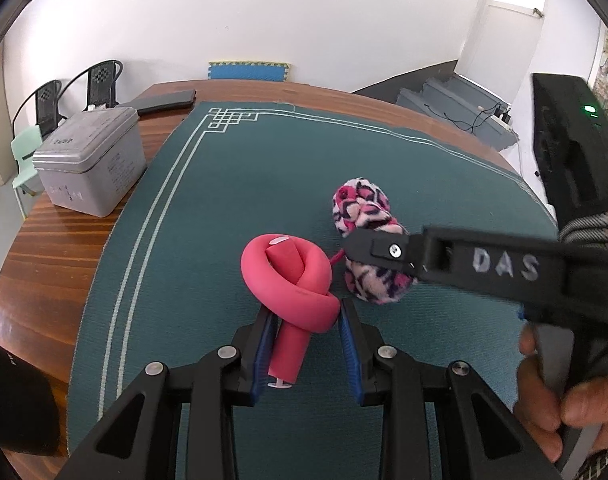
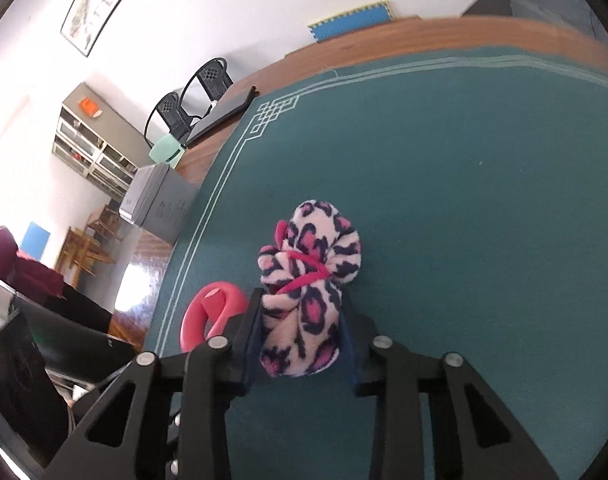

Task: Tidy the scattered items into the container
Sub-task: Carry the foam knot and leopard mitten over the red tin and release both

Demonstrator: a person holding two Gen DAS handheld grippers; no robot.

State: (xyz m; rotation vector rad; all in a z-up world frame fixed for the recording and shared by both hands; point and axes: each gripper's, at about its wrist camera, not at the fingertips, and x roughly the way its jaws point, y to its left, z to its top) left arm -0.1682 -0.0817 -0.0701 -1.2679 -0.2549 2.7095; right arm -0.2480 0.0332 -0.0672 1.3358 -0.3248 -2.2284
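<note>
A pink foam tube tied in a knot (image 1: 289, 280) lies on the green mat (image 1: 231, 184). My left gripper (image 1: 307, 332) straddles its straight end with the pads at both sides; the jaws look closed on it. A leopard-print fleece bundle (image 2: 310, 284) tied with a pink cord sits just right of the tube, also in the left wrist view (image 1: 362, 216). My right gripper (image 2: 301, 320) has it between its pads, jaws pressed to its sides. The grey lidded tin (image 1: 89, 160) stands closed at the mat's left edge, on the wooden table.
A dark flat case (image 1: 165, 101) lies on the wooden table (image 1: 51, 264) behind the tin. Black chairs (image 1: 99, 80) and a mint green chair (image 1: 25, 160) stand beyond the table's left side. A black device with a green light (image 1: 572, 140) is at the right.
</note>
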